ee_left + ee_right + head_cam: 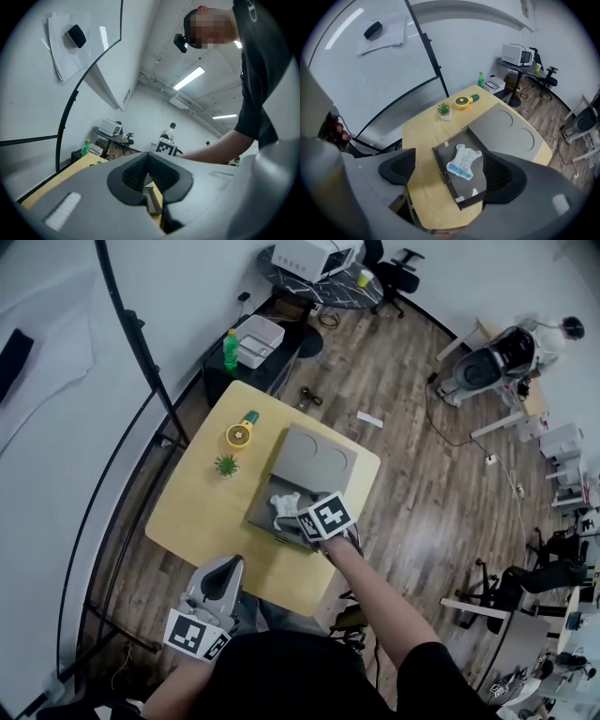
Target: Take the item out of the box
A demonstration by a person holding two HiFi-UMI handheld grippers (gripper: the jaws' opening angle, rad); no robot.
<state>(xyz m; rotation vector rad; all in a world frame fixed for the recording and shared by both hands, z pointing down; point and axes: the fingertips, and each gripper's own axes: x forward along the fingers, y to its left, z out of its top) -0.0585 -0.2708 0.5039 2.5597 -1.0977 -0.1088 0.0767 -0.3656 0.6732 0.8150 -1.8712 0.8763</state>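
I hold my right gripper (451, 171), jaws apart, over the box (441, 169) to straddle the item (464, 161); left gripper (148, 160) idles, jaws together.

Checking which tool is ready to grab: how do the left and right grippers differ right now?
The left gripper has its jaws together; the right gripper has them wide apart. The left is by the table's near edge, away from the box; the right hovers over the open box and its white item. Both hold nothing.
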